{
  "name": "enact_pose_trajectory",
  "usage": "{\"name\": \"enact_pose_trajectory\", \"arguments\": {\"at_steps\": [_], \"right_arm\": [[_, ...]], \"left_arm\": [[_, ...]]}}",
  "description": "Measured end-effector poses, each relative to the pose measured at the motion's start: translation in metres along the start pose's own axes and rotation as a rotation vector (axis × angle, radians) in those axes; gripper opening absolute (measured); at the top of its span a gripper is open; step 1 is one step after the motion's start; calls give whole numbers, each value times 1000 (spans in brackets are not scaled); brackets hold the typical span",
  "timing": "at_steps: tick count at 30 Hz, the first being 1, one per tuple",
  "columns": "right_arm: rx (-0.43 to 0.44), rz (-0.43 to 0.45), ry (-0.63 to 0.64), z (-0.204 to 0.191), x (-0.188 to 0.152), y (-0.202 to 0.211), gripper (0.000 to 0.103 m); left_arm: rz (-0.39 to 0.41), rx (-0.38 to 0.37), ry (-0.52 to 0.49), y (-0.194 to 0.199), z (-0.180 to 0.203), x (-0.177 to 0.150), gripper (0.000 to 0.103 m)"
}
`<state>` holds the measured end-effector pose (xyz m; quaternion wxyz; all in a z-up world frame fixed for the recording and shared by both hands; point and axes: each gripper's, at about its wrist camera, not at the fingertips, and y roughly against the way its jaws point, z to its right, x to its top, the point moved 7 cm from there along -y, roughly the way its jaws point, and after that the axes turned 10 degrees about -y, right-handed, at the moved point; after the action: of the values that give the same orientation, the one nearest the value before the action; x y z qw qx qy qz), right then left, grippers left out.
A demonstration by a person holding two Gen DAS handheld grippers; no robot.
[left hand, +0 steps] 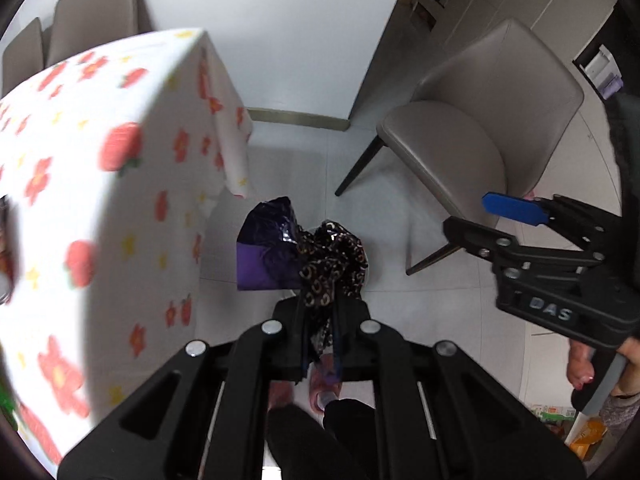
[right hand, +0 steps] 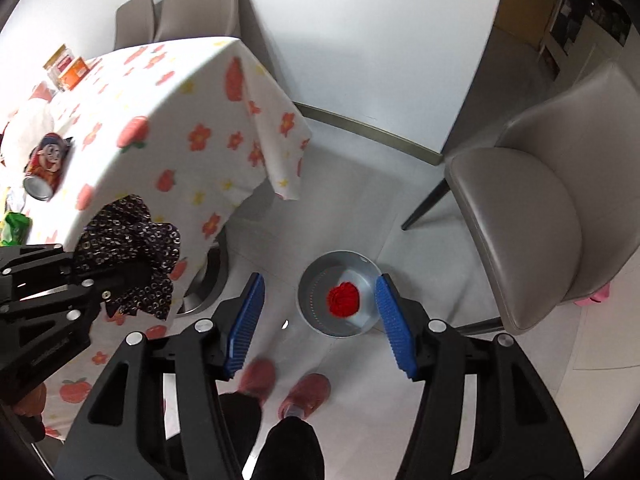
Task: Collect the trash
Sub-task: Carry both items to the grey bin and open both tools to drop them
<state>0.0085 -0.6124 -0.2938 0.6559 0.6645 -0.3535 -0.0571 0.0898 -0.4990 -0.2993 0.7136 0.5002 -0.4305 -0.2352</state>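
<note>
My left gripper point(left hand: 320, 308) is shut on a crumpled dark wrapper point(left hand: 332, 256) printed with small gold rings; its inside is shiny purple. In the right wrist view the same wrapper point(right hand: 132, 240) hangs from the left gripper point(right hand: 100, 280) beside the table edge. On the floor stands a round grey bin point(right hand: 310, 300) with a red crumpled piece point(right hand: 343, 300) inside. My right gripper point(right hand: 320, 284) hovers above the bin, open, with nothing between its blue pads point(right hand: 244, 320). It also shows at the right of the left wrist view, as the right gripper point(left hand: 468, 214).
A table with a floral cloth point(right hand: 180, 120) fills the left side; on it lie a tipped can point(right hand: 44, 168), a green packet point(right hand: 14, 228) and a jar with an orange box point(right hand: 64, 66). A grey chair point(right hand: 540, 220) stands right. A person's pink slippers point(right hand: 304, 392) are near the bin.
</note>
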Motion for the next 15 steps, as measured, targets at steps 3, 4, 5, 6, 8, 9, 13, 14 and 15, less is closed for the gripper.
{"name": "enact_pose_trajectory", "arguments": {"at_steps": [3,4,5,6,8,9,13,14,15], "right_arm": [[-22,-9,-32,18,-4,-8,56],[-30,-11,-42,23,-6,-12,56],[-41,-16,-52,29,-8,-17,56],[-49,-19,-62,34,-9,-22,56],[-60,-24,-82,45,-13,-35,56],[-65,-28,-89,48,-15,-41,56],[-87,-33,-122,65,-24,-67,56],[-88,-36,-132,69,-26,-73,56],[-91,-38,-140,73,-28,-77,56]], "left_arm": [[-24,-22,-28,-27,7,7,9],[-28,-27,-39,-35,8,9,9],[-32,-37,-50,-45,10,11,9],[-35,-44,-59,-53,12,10,9],[-45,-53,-79,-74,15,12,9],[-52,-56,-88,-85,16,13,9],[-70,-86,-111,-125,22,14,11],[-79,-102,-116,-135,24,14,12],[-89,-116,-120,-145,25,13,12]]}}
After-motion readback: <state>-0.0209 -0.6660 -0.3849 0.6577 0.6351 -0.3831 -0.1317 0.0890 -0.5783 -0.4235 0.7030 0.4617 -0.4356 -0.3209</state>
